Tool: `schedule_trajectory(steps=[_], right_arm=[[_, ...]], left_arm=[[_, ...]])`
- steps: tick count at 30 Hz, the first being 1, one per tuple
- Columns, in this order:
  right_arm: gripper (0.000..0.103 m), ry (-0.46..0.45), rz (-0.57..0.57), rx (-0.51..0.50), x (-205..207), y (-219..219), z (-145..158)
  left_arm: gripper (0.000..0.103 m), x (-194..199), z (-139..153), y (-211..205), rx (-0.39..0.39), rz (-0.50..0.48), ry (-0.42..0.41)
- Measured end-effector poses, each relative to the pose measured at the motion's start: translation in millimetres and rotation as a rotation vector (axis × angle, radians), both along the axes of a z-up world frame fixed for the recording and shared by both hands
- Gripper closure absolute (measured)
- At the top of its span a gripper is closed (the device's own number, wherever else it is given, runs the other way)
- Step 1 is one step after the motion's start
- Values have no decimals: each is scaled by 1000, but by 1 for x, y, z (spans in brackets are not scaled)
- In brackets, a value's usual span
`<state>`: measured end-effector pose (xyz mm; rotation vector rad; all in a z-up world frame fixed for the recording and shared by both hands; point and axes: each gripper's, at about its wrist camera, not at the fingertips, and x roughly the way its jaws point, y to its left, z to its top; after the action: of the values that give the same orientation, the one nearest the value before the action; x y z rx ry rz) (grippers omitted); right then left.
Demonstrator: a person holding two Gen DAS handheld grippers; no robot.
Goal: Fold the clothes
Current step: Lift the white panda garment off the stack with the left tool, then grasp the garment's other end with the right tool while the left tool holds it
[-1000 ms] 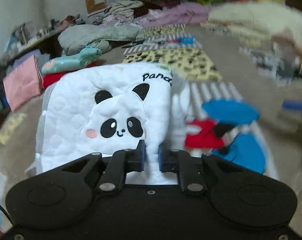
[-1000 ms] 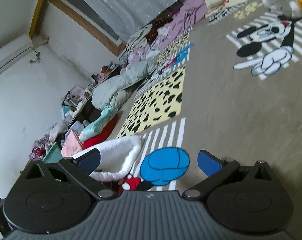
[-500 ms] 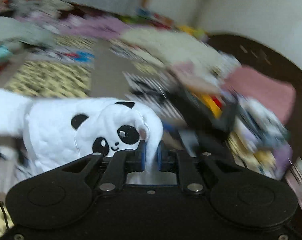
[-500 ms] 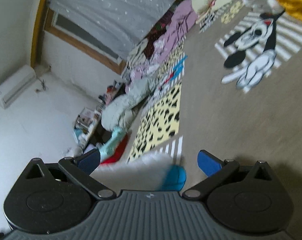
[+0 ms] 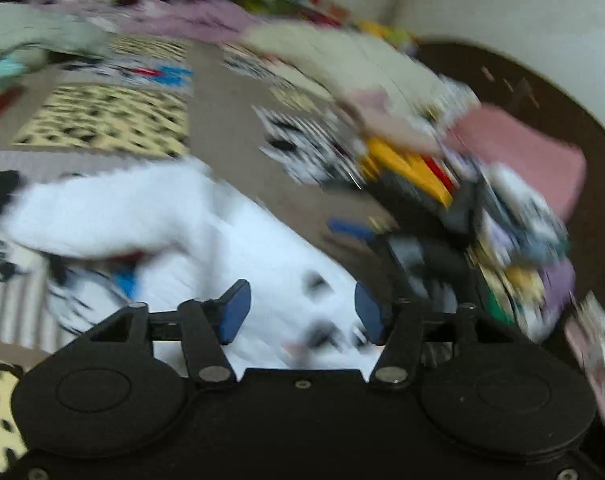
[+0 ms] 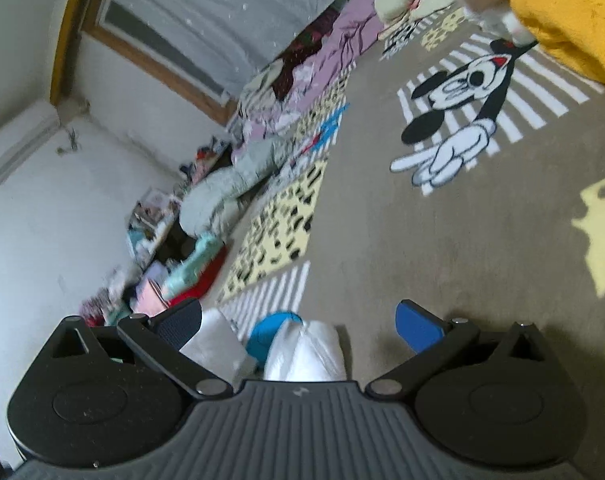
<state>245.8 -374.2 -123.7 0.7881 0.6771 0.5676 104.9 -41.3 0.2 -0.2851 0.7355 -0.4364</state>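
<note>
The white quilted panda garment (image 5: 206, 232) lies loose and blurred on the brown cartoon-print rug (image 5: 230, 128), just beyond my left gripper (image 5: 302, 312). That gripper is open, its blue pads wide apart with white cloth showing between and below them, not pinched. In the right wrist view, part of the same white garment (image 6: 306, 352) shows low down between the fingers of my right gripper (image 6: 302, 320), which is open and holds nothing.
A pile of folded and loose clothes (image 5: 482, 168) with a pink piece and a yellow piece sits at the right of the left wrist view. A yellow garment (image 6: 574, 20) lies top right in the right wrist view. More clothing heaps (image 6: 230, 188) line the far wall.
My left gripper has opened and let go of the panda garment, which dropped onto the rug. The left view has kept swinging right. The right gripper has stayed open, and white cloth now shows between its fingers.
</note>
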Motion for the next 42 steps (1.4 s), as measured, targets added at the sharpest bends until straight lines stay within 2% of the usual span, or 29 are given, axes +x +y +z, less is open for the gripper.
schedule_trajectory(steps=[5, 11, 14, 17, 19, 20, 22, 24, 25, 31, 37, 41, 42], right_arm=[[2, 3, 52, -16, 5, 18, -3], [4, 64, 89, -24, 22, 35, -18], [5, 88, 107, -44, 29, 42, -23], [6, 76, 138, -69, 30, 50, -23], [31, 67, 167, -63, 30, 55, -24], [52, 76, 186, -52, 31, 57, -27], [61, 83, 189, -72, 32, 61, -30], [71, 86, 180, -69, 32, 60, -31], [73, 83, 176, -58, 32, 58, -30], [84, 9, 109, 16, 24, 41, -12], [87, -157, -3, 108, -5, 7, 27], [87, -294, -13, 86, -37, -4, 58], [87, -326, -5, 69, -44, -5, 63]], left_arm=[[41, 36, -12, 45, -135, 195, 79], [39, 78, -66, 73, -355, 368, 245], [39, 88, -87, 80, -471, 411, 278], [37, 97, -97, 78, -573, 425, 269], [39, 104, -102, 74, -637, 435, 272], [43, 106, -102, 73, -659, 434, 260], [81, 109, -101, 70, -696, 431, 233], [92, 112, -91, 67, -671, 409, 187], [94, 112, -85, 65, -650, 398, 160], [96, 86, -30, 77, -526, 360, -47], [96, 42, -3, 76, -368, 327, -170], [96, 13, 10, 74, -262, 304, -236], [96, 10, 4, 75, -243, 298, -213]])
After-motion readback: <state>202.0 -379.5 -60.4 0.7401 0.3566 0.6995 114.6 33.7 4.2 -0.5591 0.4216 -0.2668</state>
